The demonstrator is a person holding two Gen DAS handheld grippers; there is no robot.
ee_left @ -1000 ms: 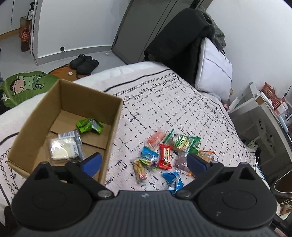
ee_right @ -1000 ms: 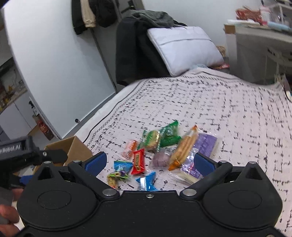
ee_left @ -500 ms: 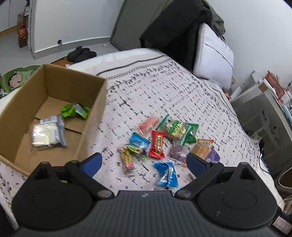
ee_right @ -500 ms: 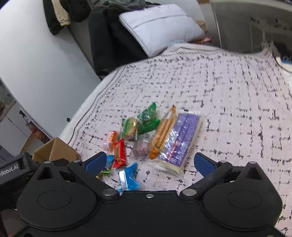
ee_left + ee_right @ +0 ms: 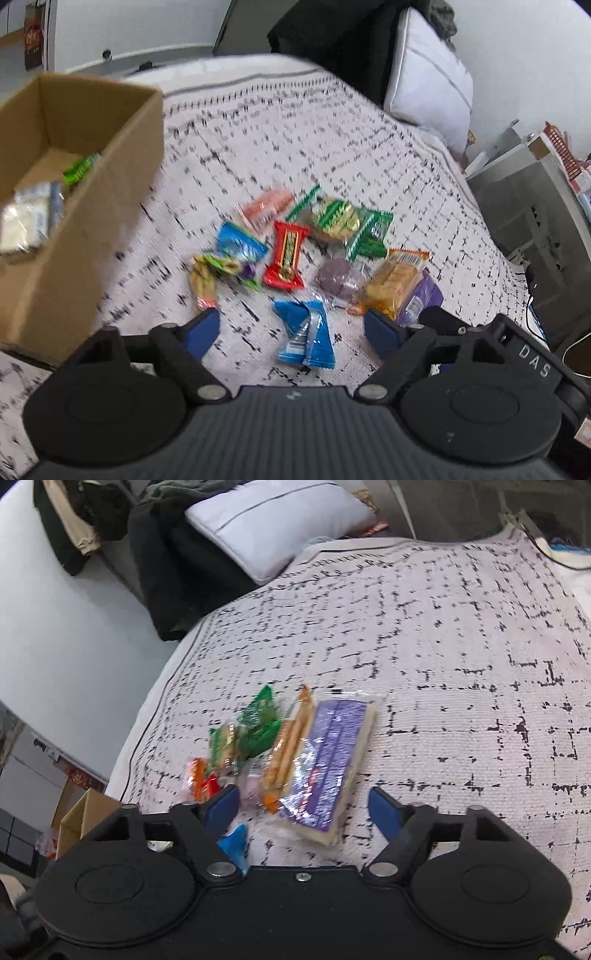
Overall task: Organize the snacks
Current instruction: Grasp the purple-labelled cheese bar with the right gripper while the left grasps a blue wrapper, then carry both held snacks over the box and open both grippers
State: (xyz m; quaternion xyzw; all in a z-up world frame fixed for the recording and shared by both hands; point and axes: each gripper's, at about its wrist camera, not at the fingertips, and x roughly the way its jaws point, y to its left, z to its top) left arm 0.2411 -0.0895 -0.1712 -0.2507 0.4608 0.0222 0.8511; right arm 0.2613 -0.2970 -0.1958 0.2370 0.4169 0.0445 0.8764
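Observation:
A pile of wrapped snacks lies on the patterned bedspread. In the left wrist view I see a blue packet, a red bar, a green packet and an orange cracker pack. My left gripper is open and empty, just above the blue packet. A cardboard box at the left holds a white pack and a green packet. My right gripper is open and empty over a purple wafer pack beside the orange cracker pack.
A white pillow and dark clothes lie at the head of the bed. A grey desk stands to the right of the bed. The box corner shows at the left in the right wrist view.
Both grippers have moved closer to the snack pile. The box has slid to the left edge of the left wrist view. The purple pack now lies between the right gripper's fingers.

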